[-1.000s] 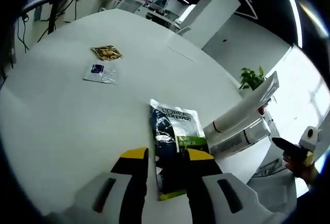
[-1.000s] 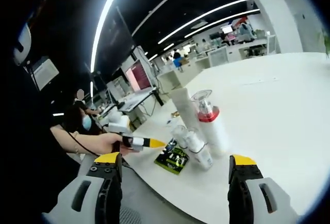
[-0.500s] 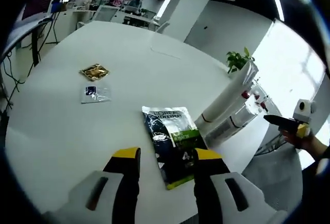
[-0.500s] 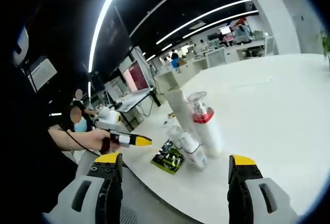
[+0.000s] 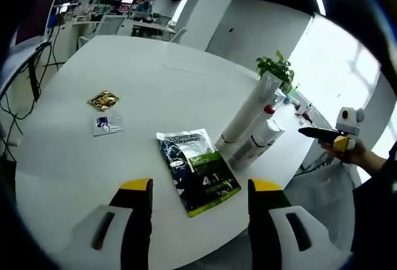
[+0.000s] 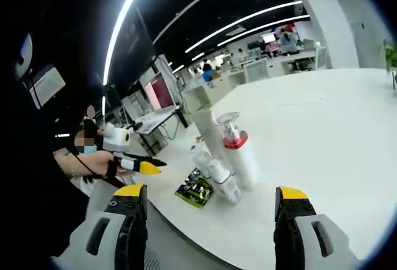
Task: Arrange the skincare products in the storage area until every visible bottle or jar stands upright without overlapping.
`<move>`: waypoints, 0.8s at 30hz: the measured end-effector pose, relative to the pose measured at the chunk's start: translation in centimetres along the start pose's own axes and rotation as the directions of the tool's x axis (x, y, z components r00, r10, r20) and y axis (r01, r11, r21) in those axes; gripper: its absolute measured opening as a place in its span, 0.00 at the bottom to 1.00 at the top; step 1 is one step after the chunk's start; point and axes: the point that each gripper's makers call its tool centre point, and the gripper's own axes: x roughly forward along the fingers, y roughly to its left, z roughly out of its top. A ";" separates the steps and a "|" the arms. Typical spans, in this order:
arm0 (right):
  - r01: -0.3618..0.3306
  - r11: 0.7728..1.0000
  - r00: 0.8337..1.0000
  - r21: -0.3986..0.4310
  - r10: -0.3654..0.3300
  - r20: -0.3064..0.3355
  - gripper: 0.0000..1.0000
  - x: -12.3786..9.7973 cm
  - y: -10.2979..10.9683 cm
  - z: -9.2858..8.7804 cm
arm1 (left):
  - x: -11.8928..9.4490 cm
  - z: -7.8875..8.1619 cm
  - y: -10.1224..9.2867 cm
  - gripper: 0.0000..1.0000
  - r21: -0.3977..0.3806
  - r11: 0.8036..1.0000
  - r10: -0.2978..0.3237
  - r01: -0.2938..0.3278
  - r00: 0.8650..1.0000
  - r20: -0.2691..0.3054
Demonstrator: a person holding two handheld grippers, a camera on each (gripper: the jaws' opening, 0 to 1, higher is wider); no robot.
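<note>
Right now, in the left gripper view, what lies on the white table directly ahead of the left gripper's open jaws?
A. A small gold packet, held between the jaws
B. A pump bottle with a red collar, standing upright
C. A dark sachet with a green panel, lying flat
C: the dark sachet with a green panel lies flat on the white table, ahead of the left gripper, whose jaws stand apart and empty.

Bare table [image 5: 74,158] left of sachet [image 5: 197,171], bottles [image 5: 251,127].

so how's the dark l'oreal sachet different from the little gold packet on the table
The dark sachet is much larger, near the table's front edge beside the white bottles; the gold packet is small and lies farther out. The sachet has white lettering and a green panel; the packet looks plain gold. Both lie flat.
</note>
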 end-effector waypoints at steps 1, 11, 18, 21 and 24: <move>0.002 1.000 1.000 0.002 -0.002 0.000 0.87 0.0 -0.1 0.0 | -0.3 0.1 -0.3 0.58 0.017 1.000 -0.004 0.004 1.000 -0.006; 0.011 1.000 1.000 -0.007 -0.011 -0.002 0.86 -0.4 -0.6 -0.1 | -2.0 -0.1 -2.0 0.72 0.093 0.995 -0.025 0.027 0.999 -0.029; 0.019 1.000 1.000 -0.016 -0.019 -0.004 0.87 -0.8 -0.5 -0.1 | -3.2 0.2 -2.5 0.84 0.115 0.993 -0.027 0.030 0.999 -0.031; 0.017 1.000 1.000 -0.020 -0.018 -0.005 0.87 -0.9 0.0 0.0 | -3.5 0.1 -2.6 0.89 0.118 0.993 -0.024 0.028 0.999 -0.036; 0.015 1.000 1.000 -0.019 -0.015 -0.003 0.87 -0.9 0.3 0.0 | -3.9 -0.2 -2.6 0.94 0.114 0.993 -0.013 0.017 0.999 -0.037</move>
